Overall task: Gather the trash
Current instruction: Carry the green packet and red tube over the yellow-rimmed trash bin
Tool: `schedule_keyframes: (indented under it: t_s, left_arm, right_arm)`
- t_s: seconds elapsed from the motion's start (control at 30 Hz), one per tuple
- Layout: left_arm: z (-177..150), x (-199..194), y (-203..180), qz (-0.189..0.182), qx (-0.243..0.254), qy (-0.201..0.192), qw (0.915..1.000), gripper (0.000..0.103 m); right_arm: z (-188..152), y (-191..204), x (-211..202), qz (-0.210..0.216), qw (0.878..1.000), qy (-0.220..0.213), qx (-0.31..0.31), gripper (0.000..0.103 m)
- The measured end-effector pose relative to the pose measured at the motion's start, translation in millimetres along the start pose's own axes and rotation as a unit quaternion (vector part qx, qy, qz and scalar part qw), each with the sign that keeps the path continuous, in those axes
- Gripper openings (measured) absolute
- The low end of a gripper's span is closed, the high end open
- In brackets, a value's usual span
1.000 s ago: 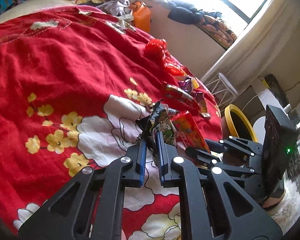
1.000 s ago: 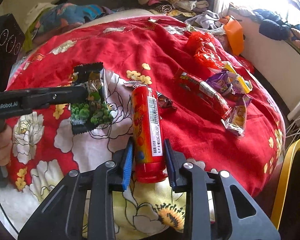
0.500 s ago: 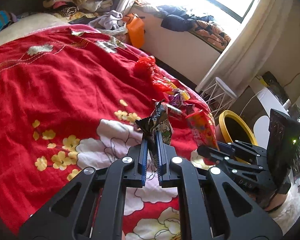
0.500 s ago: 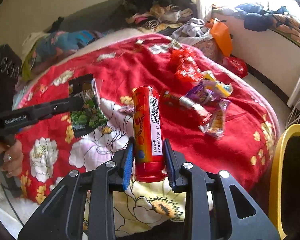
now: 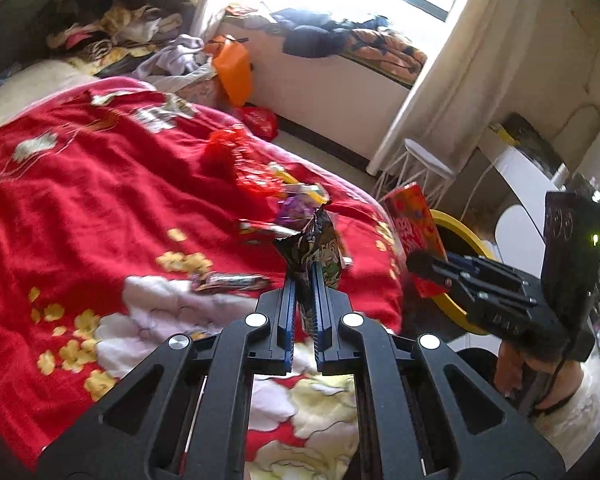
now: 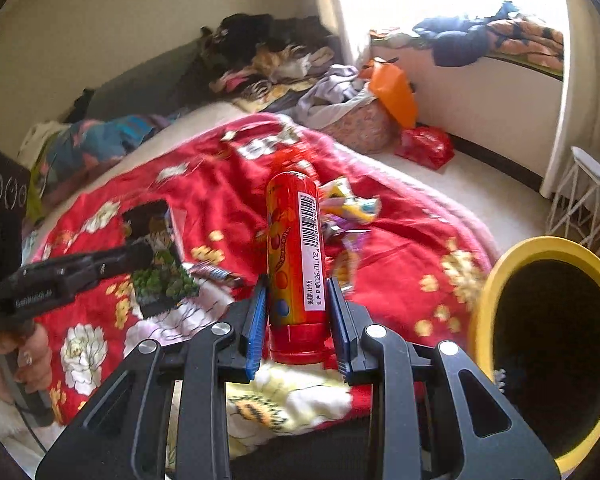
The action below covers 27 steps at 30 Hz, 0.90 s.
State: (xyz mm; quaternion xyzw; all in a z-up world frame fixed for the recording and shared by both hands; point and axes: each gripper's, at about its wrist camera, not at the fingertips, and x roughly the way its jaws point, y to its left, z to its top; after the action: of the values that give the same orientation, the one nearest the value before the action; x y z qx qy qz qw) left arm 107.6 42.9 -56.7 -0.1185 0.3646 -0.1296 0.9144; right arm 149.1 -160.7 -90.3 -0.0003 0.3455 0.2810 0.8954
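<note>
My left gripper (image 5: 304, 276) is shut on a black and green snack packet (image 5: 316, 240), held up above the red floral blanket (image 5: 100, 208). The packet also shows in the right wrist view (image 6: 156, 256), pinched by the left gripper (image 6: 140, 254). My right gripper (image 6: 298, 296) is shut on a red candy tube (image 6: 294, 248) with a barcode label; the tube also shows in the left wrist view (image 5: 414, 224), in the right gripper (image 5: 420, 258). A yellow-rimmed trash bin (image 6: 548, 248) stands by the bed at the right, and also shows in the left wrist view (image 5: 460, 228).
Several wrappers (image 5: 288, 196) lie on the blanket, with one dark wrapper (image 5: 228, 280) nearer. A red bag (image 6: 424, 146) and an orange bag (image 6: 392, 92) sit on the floor. A white wire stool (image 6: 588, 196) stands by the curtain. Clothes (image 6: 268, 56) pile behind the bed.
Both grippers have lifted their items off the blanket and swung right toward the yellow bin, which now fills more of the right wrist view.
</note>
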Motion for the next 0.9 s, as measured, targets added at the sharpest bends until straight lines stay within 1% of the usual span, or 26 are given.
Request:
schedule_keyframes:
  t_s: [0.17, 0.5, 0.9]
  left_arm:
    - [6, 10, -24, -0.016, 0.014, 0.0, 0.9998, 0.004]
    - [14, 27, -70, -0.037, 0.053, -0.001, 0.9979, 0.004]
    - [15, 47, -114, -0.059, 0.085, 0.006, 0.9947, 0.004]
  right_arm:
    - [1, -25, -14, -0.018, 0.999, -0.019, 0.027, 0.027]
    - [0, -70, -41, -0.045, 0.995, -0.053, 0.076, 0.027]
    - [-13, -122, -69, -0.086, 0.984, -0.079, 0.134, 0.027]
